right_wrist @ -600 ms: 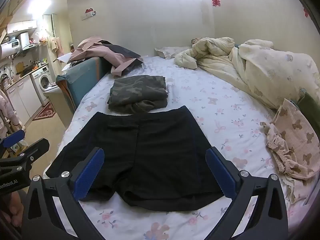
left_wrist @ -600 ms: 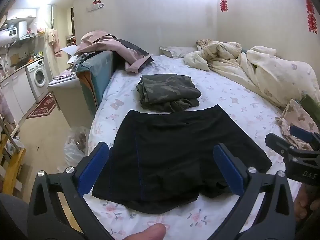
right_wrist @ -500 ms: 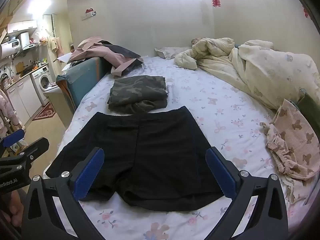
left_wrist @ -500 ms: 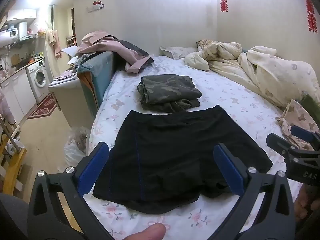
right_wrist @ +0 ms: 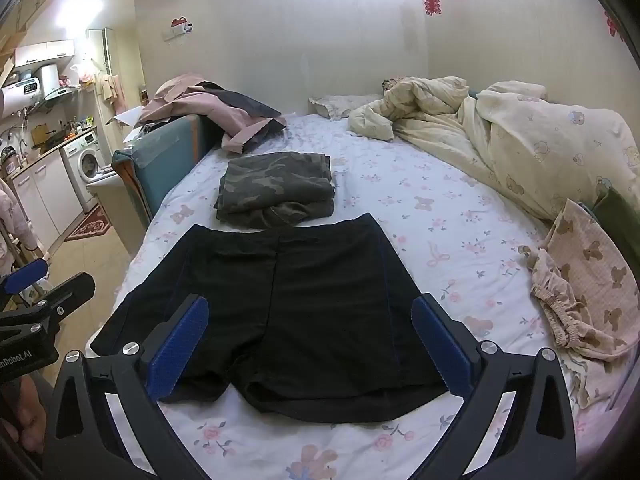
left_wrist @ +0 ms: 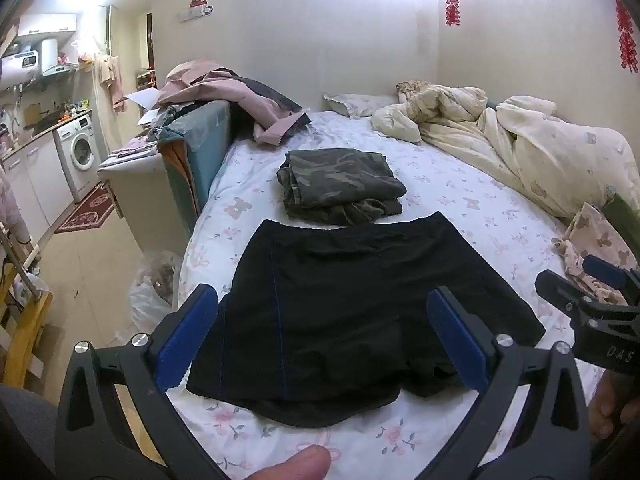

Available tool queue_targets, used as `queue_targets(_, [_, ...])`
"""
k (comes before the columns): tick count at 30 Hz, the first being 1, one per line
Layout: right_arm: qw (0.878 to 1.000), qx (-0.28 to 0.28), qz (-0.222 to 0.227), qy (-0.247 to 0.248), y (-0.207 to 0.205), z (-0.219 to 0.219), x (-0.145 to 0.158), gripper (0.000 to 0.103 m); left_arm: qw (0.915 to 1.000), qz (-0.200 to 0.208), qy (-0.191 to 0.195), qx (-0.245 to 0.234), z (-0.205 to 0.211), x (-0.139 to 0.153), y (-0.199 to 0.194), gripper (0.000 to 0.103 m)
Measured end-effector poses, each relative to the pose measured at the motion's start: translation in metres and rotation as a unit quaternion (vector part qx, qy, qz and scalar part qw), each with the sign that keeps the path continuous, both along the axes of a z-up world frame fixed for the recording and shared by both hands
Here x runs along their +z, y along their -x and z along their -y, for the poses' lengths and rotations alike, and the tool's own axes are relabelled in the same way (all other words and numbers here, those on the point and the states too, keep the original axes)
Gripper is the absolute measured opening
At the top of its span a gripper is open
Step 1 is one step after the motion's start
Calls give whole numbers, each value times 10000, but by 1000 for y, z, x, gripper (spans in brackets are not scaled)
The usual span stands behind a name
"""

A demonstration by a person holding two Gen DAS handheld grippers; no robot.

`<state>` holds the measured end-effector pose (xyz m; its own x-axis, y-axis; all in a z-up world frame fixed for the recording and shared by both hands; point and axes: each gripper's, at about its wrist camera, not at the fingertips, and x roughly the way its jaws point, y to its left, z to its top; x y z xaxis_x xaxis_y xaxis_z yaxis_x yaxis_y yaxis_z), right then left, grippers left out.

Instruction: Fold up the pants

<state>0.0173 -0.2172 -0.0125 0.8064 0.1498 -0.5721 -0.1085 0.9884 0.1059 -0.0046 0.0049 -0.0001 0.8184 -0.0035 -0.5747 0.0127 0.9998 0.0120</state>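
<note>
Black shorts (left_wrist: 340, 300) lie spread flat on the flowered bed sheet (left_wrist: 480, 216), waistband away from me, leg openings toward me. They also show in the right wrist view (right_wrist: 288, 300). My left gripper (left_wrist: 320, 340) is open and empty, held above the shorts' near hem. My right gripper (right_wrist: 308, 344) is open and empty, above the near hem too. The right gripper shows at the right edge of the left wrist view (left_wrist: 596, 300). The left gripper shows at the left edge of the right wrist view (right_wrist: 36, 304).
Folded camouflage pants (left_wrist: 340, 188) lie just beyond the waistband. A cream duvet (left_wrist: 540, 152) fills the bed's far right. A bear-print garment (right_wrist: 580, 288) lies at the right. A teal board (left_wrist: 200, 152) with pink clothes (left_wrist: 232, 92) flanks the left edge, floor below.
Both views have shifted very slightly; the shorts and grippers stay as they were.
</note>
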Motion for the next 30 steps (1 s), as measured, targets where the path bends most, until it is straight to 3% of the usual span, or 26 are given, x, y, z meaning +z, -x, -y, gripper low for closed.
queue_targets(30, [10000, -2, -3, 40, 0, 0, 0, 103, 10000, -8, 19, 22, -2, 1, -3, 103])
